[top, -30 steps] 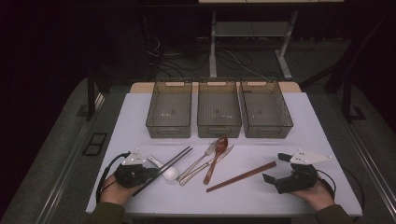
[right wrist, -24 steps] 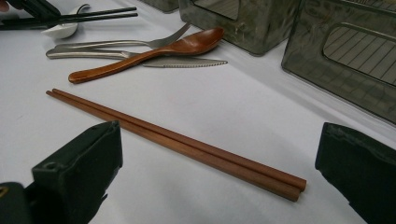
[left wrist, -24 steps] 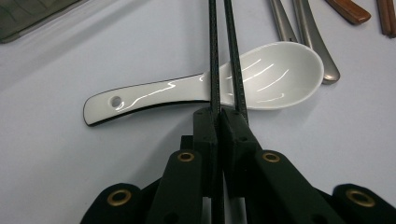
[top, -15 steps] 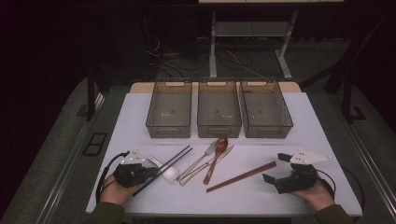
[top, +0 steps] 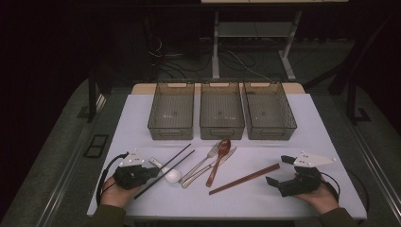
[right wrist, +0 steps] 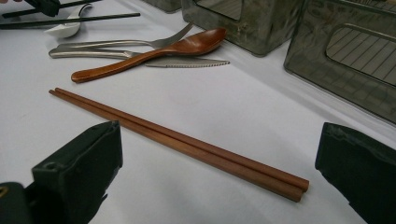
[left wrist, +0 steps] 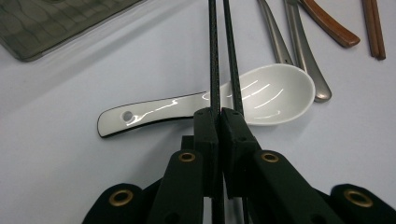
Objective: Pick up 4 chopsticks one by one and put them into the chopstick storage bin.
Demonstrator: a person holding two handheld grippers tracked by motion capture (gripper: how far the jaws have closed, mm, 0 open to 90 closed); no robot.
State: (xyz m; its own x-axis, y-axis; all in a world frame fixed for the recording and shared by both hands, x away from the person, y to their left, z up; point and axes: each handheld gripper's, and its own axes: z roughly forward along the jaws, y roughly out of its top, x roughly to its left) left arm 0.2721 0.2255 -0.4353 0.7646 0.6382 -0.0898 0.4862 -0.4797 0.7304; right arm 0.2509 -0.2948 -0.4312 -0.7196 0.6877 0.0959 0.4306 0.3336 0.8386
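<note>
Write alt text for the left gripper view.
The left gripper has its two black jaws shut on a pair of black chopsticks that run up the picture. Just beyond lies a white ceramic spoon on the white table, with metal cutlery handles behind it.

Black chopsticks (top: pixel 165 166) left, wooden chopsticks (top: pixel 244 179) right, trays (top: pixel 222 111) behind

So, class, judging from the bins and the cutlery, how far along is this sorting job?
Done: nothing; the three bins look empty. In hand: the left tongs are shut on the black chopsticks, above the white spoon. Left: wooden chopsticks ahead of the open right tongs, plus wooden spoon, fork and knife.
</note>
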